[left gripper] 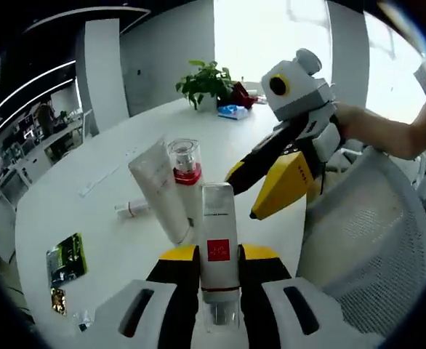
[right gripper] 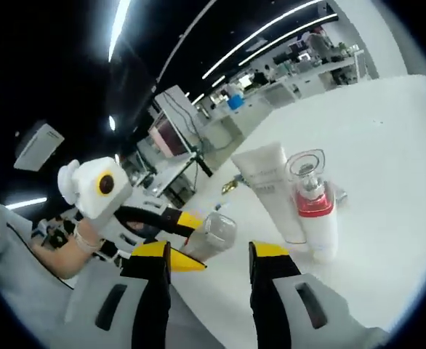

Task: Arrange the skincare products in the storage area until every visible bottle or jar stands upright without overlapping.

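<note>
White, round-edged table (left gripper: pixel 89 211) in an open office with dark ceiling, strip lights and distant desks; a potted plant (left gripper: pixel 207 83) and a blue packet (left gripper: pixel 233 111) stand at its far side, a green card (left gripper: pixel 67 258) lies near its left edge, and a mesh chair (left gripper: pixel 376 240) sits beside it. Left tongs (left gripper: pixel 219 254) are closed on a white bottle with a red square label (left gripper: pixel 218 243), held upright just in front of a white tube (left gripper: pixel 161 189) and a clear-capped bottle with a red band (left gripper: pixel 186 169), both standing close together; a small tube (left gripper: pixel 133 209) lies flat behind them. Right tongs (right gripper: pixel 207 256) are open, gripping nothing, near the held bottle.
</note>
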`<state>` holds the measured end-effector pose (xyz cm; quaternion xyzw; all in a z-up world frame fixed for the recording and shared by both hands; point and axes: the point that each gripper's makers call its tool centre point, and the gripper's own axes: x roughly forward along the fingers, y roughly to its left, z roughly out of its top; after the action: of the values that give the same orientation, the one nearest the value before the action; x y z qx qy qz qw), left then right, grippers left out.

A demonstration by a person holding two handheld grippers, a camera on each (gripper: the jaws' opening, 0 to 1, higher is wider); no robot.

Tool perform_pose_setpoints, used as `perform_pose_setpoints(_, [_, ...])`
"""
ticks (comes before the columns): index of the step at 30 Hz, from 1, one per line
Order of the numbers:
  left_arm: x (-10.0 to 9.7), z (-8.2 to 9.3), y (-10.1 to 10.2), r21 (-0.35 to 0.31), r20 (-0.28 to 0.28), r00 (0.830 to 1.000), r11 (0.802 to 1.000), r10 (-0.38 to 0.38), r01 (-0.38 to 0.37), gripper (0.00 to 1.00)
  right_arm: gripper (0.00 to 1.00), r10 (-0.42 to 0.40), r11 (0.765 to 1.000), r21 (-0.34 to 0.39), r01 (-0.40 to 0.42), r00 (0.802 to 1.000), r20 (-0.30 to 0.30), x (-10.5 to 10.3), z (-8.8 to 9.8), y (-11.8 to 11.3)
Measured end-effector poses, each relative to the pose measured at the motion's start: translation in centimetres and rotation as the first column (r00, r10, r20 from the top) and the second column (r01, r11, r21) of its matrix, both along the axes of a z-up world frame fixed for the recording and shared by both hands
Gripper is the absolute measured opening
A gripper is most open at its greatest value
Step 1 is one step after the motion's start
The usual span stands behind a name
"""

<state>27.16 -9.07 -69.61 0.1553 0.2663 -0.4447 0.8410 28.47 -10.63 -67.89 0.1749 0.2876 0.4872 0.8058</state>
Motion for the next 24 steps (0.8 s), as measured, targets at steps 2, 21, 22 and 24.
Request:
perform_pose_setpoints(2, [-0.2,0.4,-0.4,-0.028,0.010,1.000,1.000,0.005,-0.005,0.18,0.41,-0.002,1.000,0.016,0.002,1.000,-0.012,-0.2,0.1,0.2])
perform_pose_setpoints(21, [-0.5,1.8,-2.4,0.036,0.175,0.984,0.999,-0.009,0.003,0.18,0.23,-0.064,0.957,0.263,0.122,0.974,-0.216,-0.4,1.4,0.3])
perform_pose_setpoints(22, [-0.5,1.8,-2.4,0.041,0.180,0.984,0.999,-0.012,0.004,0.18,0.22,-0.067,0.956,0.265,0.126,0.973,-0.223,-0.4,1.4,0.3])
perform_pose_setpoints(24, [-0.5,1.9,-2.3,0.038,0.195,0.981,0.999,-0.013,0.005,0.18,0.22,-0.068,0.953,0.274,0.130,0.972,-0.225,-0.3,1.5,0.3])
